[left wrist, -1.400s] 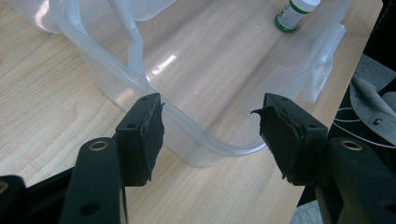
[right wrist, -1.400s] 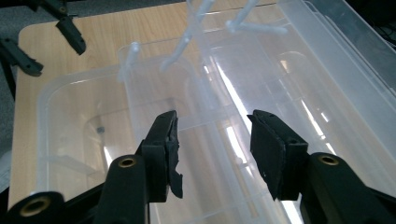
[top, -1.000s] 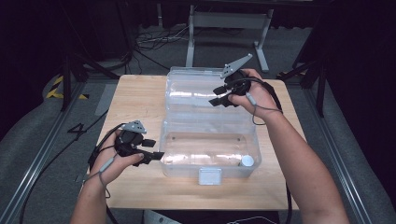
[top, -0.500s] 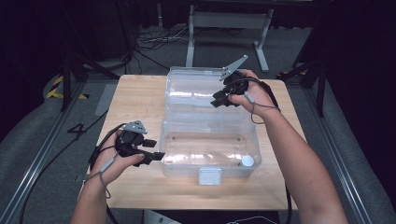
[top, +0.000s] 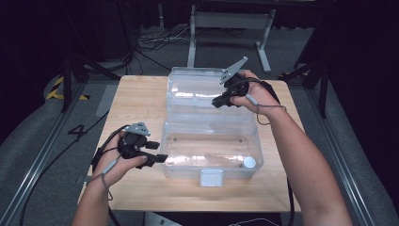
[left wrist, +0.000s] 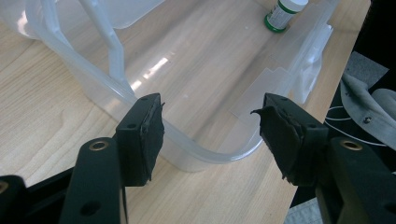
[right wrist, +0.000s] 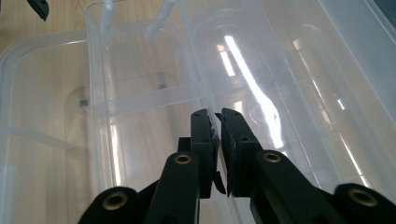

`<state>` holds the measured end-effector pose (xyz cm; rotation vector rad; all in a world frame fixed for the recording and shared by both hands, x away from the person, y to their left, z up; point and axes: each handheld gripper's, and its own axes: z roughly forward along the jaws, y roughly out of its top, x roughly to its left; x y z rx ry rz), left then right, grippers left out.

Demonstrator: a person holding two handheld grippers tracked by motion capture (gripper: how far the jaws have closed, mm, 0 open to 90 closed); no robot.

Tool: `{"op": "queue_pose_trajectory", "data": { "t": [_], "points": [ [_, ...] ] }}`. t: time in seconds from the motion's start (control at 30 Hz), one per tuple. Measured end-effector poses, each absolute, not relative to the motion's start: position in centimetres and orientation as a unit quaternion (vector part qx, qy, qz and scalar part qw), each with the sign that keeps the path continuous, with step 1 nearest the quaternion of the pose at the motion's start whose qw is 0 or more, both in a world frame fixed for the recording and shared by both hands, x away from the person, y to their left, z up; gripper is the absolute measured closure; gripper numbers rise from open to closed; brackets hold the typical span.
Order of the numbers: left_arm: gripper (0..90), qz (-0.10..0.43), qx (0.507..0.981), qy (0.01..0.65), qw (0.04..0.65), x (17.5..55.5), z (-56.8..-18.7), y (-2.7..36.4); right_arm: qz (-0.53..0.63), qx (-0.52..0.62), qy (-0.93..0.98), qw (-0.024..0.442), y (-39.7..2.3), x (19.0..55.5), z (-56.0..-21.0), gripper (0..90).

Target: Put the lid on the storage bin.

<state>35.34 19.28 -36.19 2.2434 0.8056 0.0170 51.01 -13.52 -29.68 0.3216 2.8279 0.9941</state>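
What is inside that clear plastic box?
A small white-capped bottle stands in the near right corner of the box; the floor looks otherwise bare. The raised lid hides nothing, being see-through.

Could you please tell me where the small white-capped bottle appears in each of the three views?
High view: bottle in the clear bin's near right corner.
Left gripper view: bottle at the top edge, right of centre, inside the bin.
Right gripper view: not in it.
Shared landmark: the bin's clear rim.
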Motion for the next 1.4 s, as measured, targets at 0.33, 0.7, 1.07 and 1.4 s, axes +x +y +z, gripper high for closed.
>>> {"op": "queue_pose_trajectory", "data": {
  "t": [0.33,0.7,1.07,1.4],
  "points": [
    [40.4,0.003,0.879,0.302,0.37,35.2,-36.2,18.7,0.346,0.11,0.93,0.052,-13.9,51.1,-30.0,84.8],
    [41.2,-0.002,0.889,0.251,0.382,35.2,-36.2,17.1,0.343,0.114,0.93,0.063,-13.9,50.8,-30.0,84.4],
    [42.1,-0.021,0.91,0.211,0.358,35.1,-37.2,14.8,0.339,0.111,0.932,0.071,-13.7,50.7,-29.9,84.3],
    [41.4,-0.036,0.924,0.191,0.33,35.0,-38.3,13.4,0.339,0.113,0.931,0.073,-13.8,50.6,-29.9,84.2]
  ]
}}
